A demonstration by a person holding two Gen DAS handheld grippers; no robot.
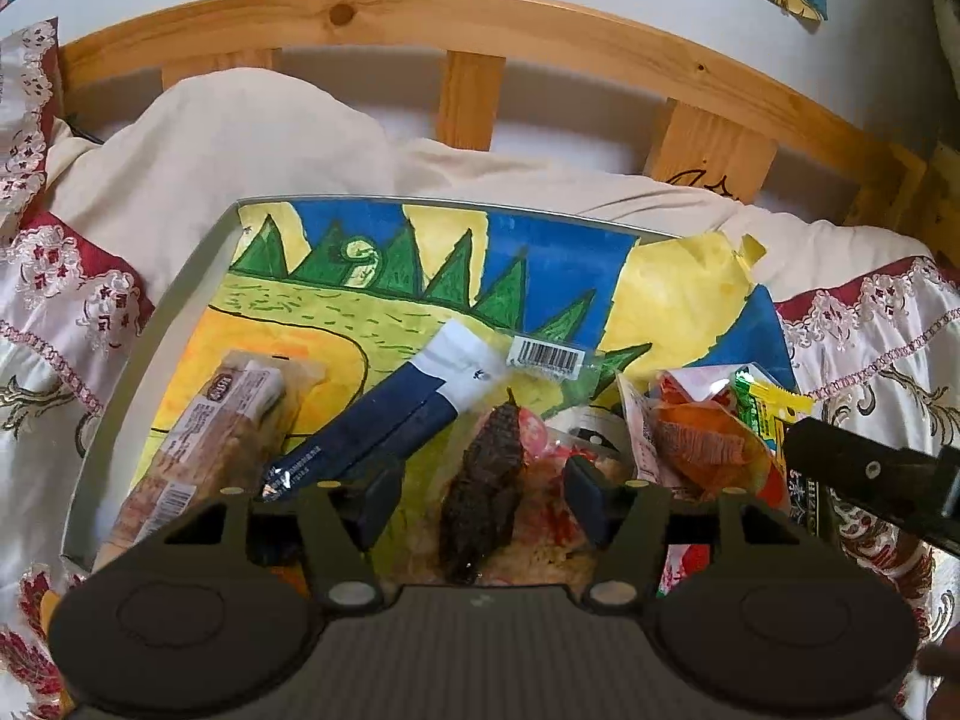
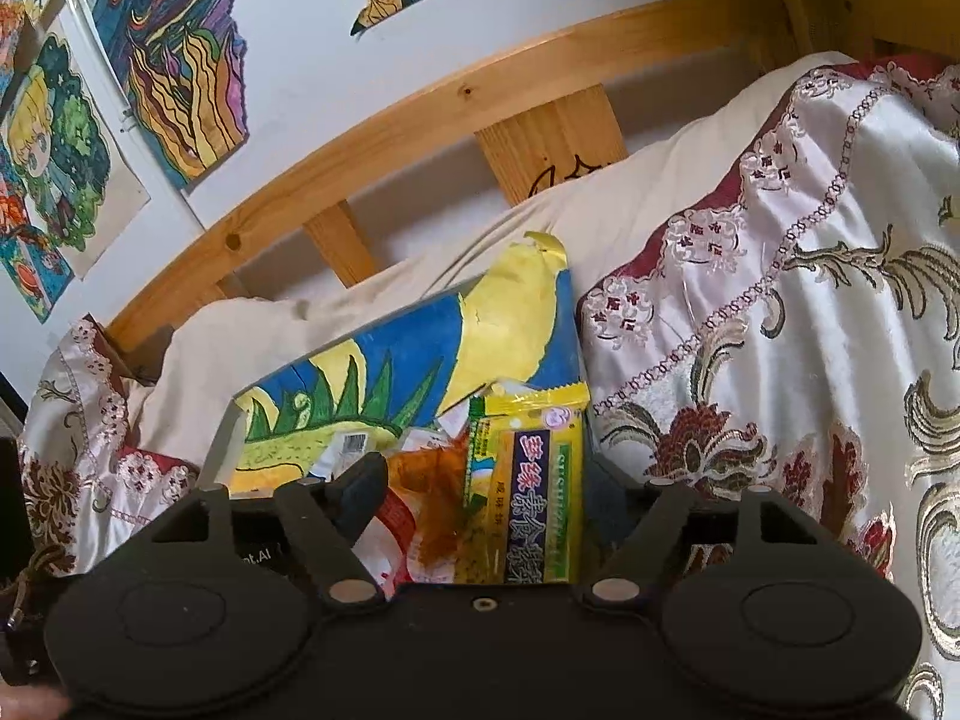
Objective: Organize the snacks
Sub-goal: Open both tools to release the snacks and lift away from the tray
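Observation:
A grey-rimmed tray (image 1: 180,300) lined with a painted drawing lies on the bed and holds the snacks. My left gripper (image 1: 480,498) is open around a dark brown snack in a clear wrapper (image 1: 480,474), its pads clear of the dark piece. To the left lie a biscuit pack (image 1: 204,432) and a navy packet with a white end (image 1: 372,432). My right gripper (image 2: 486,498) is open at the tray's right end, with a yellow packet (image 2: 528,498) and an orange packet (image 2: 432,498) between its fingers. One of its black fingers (image 1: 870,474) shows in the left wrist view.
The tray (image 2: 222,444) rests on a cream pillow (image 1: 240,150) and a white satin cover with red embroidery (image 2: 780,300). A wooden headboard (image 1: 480,18) runs behind it. Colourful drawings (image 2: 174,60) hang on the wall.

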